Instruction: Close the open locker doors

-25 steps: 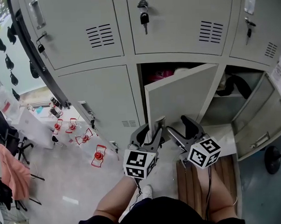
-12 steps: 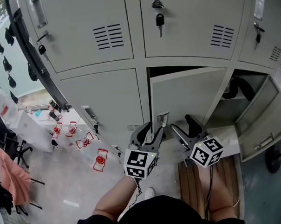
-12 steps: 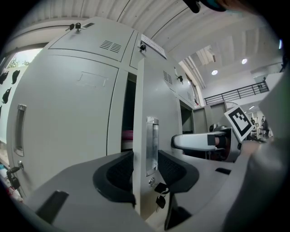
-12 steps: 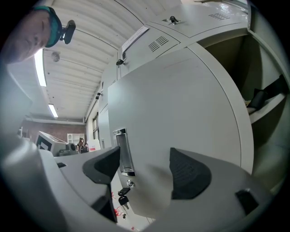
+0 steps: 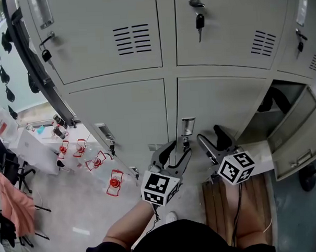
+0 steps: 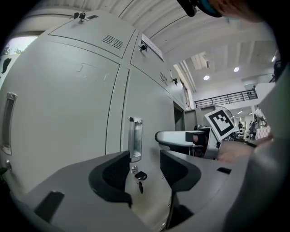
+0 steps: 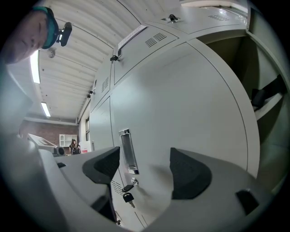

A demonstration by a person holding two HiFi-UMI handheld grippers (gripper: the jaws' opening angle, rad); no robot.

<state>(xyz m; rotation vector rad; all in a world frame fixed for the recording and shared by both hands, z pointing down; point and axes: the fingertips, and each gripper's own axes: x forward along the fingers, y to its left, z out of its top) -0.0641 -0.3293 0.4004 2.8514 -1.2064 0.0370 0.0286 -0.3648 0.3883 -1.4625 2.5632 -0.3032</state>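
The middle lower locker door stands flush with the grey locker bank, its metal handle at the left edge. My left gripper hovers just below that handle, its jaws opening with nothing between them. In the left gripper view the handle and a hanging key lie beyond the left gripper. My right gripper is open and empty in front of the same door, whose handle shows past the right gripper. The lower right locker is open, its door swung out.
A black item lies inside the open locker. Keys hang from an upper door. A wooden board lies on the floor under the right gripper. Red-and-white objects sit on the floor at the left, by a dark door frame.
The middle lower door has swung from half open to shut against the frame. Both grippers followed it towards the lockers. The left jaws have spread wider.
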